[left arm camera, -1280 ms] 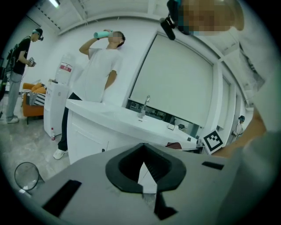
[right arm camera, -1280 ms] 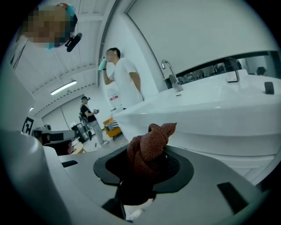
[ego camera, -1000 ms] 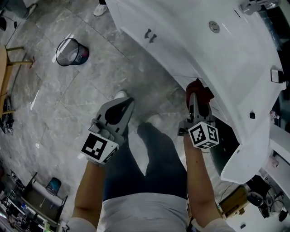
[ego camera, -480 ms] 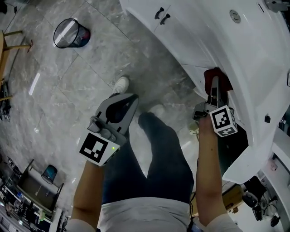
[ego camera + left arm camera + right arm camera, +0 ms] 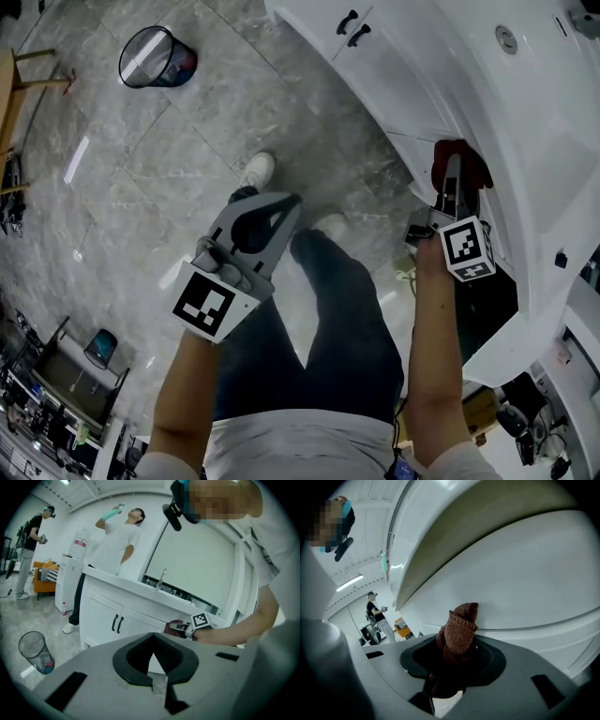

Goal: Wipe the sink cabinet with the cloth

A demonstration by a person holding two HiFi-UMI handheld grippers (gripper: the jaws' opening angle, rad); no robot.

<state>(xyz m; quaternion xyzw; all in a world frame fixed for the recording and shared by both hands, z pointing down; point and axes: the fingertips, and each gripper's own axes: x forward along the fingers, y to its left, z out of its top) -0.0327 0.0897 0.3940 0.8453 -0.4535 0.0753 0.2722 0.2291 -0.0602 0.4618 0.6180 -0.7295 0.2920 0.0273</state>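
The cloth (image 5: 474, 165), a dark red knitted wad, is at the lower edge of the sink cabinet (image 5: 412, 80). In the head view it sits at about 3 o'clock of the frame. It is pinched in the right gripper (image 5: 453, 171), whose jaws are closed on its lower part so the bunched top sticks out past the tips. In the right gripper view the cloth (image 5: 458, 629) stands up straight ahead at 12 o'clock with the white cabinet panel (image 5: 529, 588) filling everything behind it. It looks to be against the panel or just shy of it; I can't tell which.

The gripper's long axis runs roughly 6 to 12 o'clock in the head view, while the cabinet's edge slants from 10 down to 4. By my reckoning the wiping stroke will have to slide along that slant with the cloth kept pushed forward.

The left gripper (image 5: 270, 201) is well off at 9 o'clock from the cloth, over the tiled floor (image 5: 187, 159), with its jaws together on nothing. The right hand is plainly the one placed for the work.
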